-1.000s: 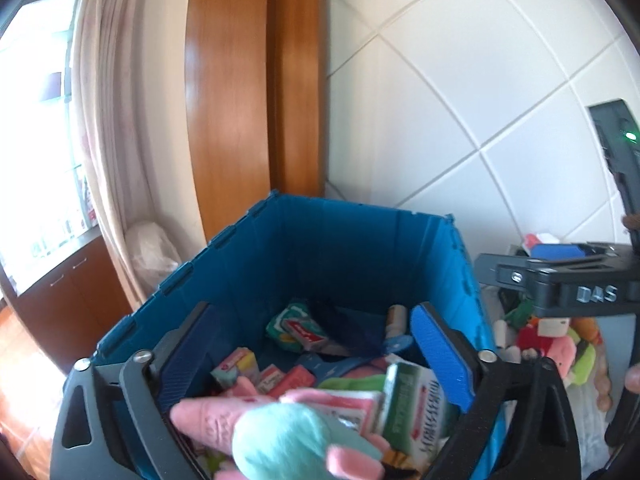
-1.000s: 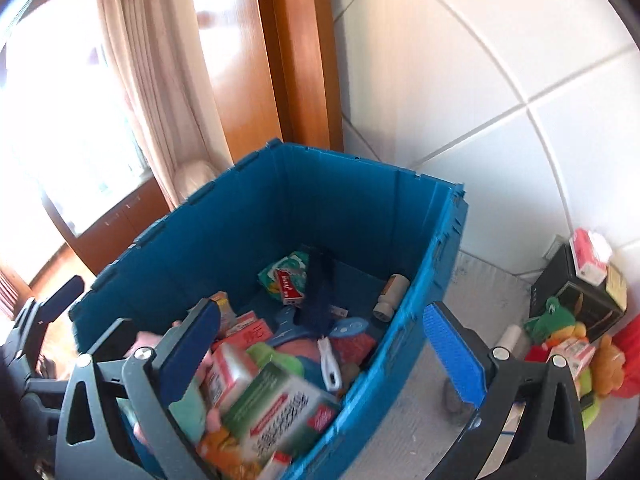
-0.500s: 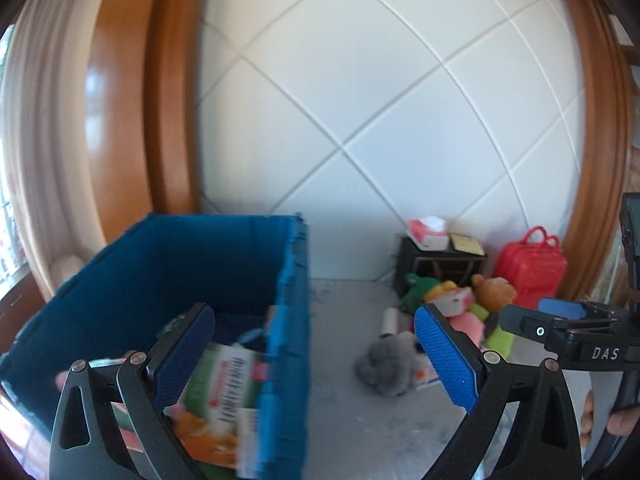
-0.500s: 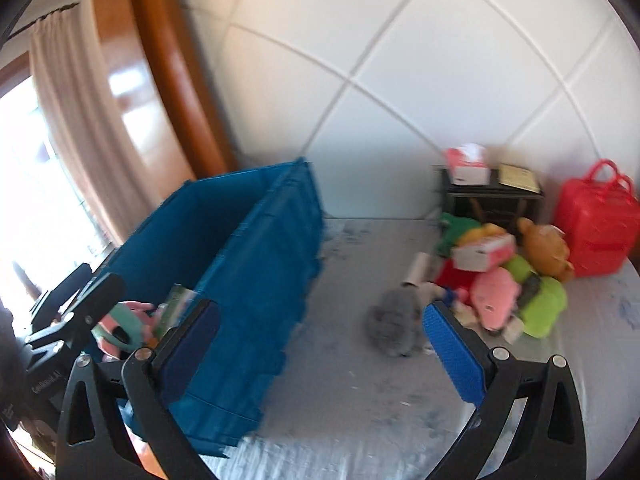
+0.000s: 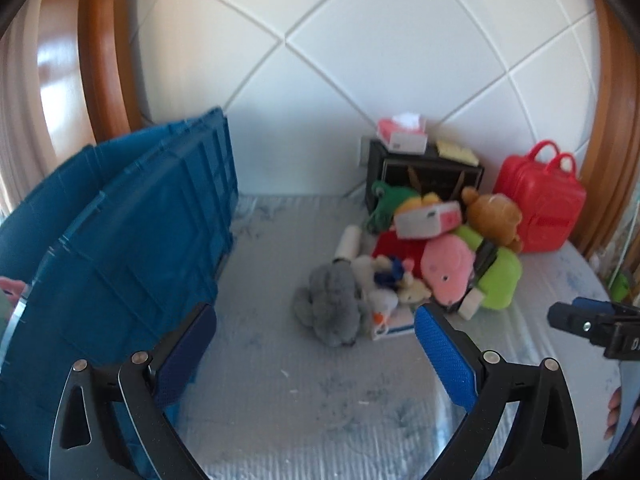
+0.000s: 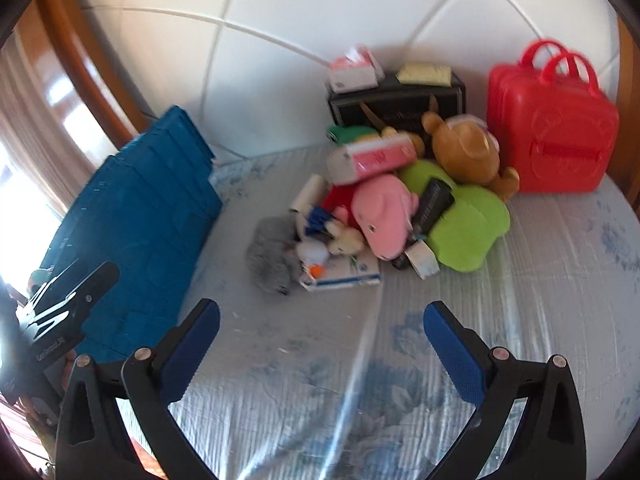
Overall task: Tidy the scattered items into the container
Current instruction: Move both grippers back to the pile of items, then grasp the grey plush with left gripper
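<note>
both tools point(image 5: 316, 344) point(image 6: 322, 344) swung from blue crate point(image 5: 132, 240) toward toy pile point(image 6: 400, 208), empty.

No legible text; print on left tongs point(image 6: 60, 312) body blurred.

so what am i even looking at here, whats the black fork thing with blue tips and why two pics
Each picture comes from a camera on a hand-held gripper, looking along its two blue-padded fingers. One shows the left gripper, the other the right gripper. No robot; a person carries both. Both are open and hold nothing. On the bed cover stand a blue crate, a pile of soft toys and boxes, including a pink plush and grey plush, and a red case.
</note>
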`<state>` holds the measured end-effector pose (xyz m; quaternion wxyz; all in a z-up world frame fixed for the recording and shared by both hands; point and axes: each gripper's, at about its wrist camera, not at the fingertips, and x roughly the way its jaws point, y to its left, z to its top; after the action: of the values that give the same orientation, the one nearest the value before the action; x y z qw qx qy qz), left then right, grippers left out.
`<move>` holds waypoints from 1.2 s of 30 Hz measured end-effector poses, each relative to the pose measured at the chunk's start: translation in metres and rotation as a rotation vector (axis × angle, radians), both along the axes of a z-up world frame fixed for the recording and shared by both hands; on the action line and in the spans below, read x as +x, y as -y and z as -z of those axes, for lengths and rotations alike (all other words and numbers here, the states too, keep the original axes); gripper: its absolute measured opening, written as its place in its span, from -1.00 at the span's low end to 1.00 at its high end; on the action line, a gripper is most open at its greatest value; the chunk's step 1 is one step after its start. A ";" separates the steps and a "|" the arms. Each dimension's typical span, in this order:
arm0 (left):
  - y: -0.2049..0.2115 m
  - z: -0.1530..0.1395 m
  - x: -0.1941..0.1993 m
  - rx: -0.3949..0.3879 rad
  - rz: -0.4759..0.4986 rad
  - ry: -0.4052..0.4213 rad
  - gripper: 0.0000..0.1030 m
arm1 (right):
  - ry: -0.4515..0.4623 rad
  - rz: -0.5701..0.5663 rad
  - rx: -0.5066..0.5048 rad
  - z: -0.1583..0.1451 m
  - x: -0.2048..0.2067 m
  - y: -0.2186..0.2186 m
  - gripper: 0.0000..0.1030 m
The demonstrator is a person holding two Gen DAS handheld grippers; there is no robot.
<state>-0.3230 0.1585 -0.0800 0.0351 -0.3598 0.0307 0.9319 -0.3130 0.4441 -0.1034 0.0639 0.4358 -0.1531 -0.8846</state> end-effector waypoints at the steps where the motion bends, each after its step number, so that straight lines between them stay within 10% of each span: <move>1: -0.004 0.010 -0.006 -0.010 -0.004 0.016 0.97 | 0.019 0.000 -0.015 0.011 -0.005 -0.008 1.00; 22: -0.043 0.214 -0.163 -0.057 0.077 0.225 0.94 | 0.137 0.073 0.130 0.189 -0.134 0.015 1.00; 29: -0.033 0.238 -0.177 -0.049 0.076 0.270 -0.09 | 0.131 0.053 0.173 0.201 -0.152 0.028 1.00; 36: -0.018 0.223 -0.176 -0.029 0.047 0.248 -0.15 | 0.027 0.048 0.207 0.161 -0.147 0.043 1.00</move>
<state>-0.4992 0.1761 -0.3035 0.0553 -0.4719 0.0481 0.8786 -0.4595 0.4013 -0.2647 -0.0049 0.4480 -0.0724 -0.8911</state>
